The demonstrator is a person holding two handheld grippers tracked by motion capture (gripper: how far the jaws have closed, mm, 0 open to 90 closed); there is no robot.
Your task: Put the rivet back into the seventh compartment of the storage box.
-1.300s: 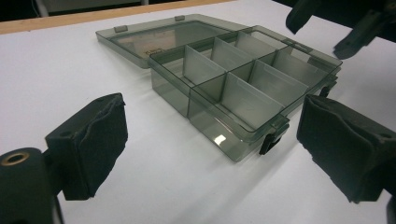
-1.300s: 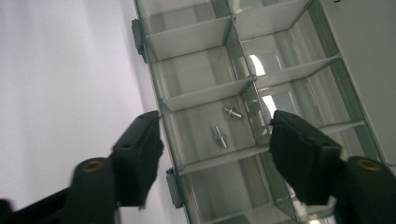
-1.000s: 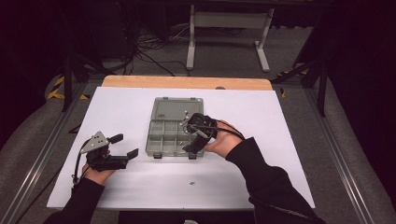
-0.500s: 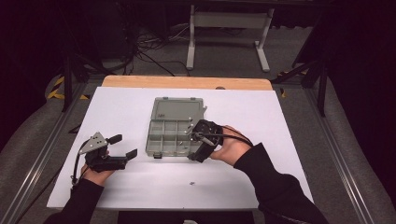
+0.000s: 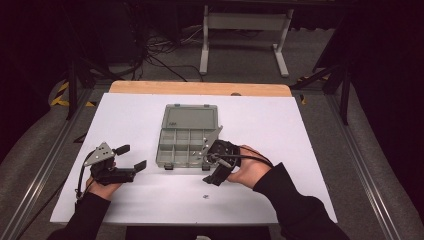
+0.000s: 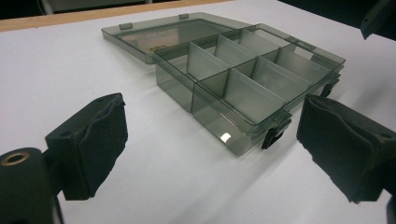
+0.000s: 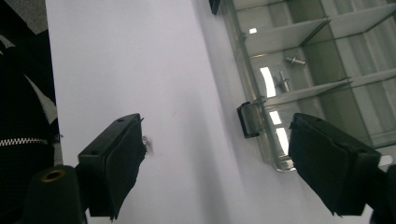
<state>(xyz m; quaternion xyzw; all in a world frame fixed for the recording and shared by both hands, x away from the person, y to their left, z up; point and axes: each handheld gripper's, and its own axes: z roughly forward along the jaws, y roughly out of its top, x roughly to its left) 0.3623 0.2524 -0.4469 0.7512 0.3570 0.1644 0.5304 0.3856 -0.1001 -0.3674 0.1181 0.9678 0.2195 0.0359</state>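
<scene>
At the table's middle we see the smoke-grey translucent plastic compartment box, its lid laid open flat behind it; through its wall, two small metal screws lie in one compartment. Just beside its near right corner hovers the right gripper — a second ago it was over the compartments, and it has drawn back toward us, jaws spread and empty. A tiny screw sits on the white table. The left gripper stays put, well left — jaws parted, holding nothing.
</scene>
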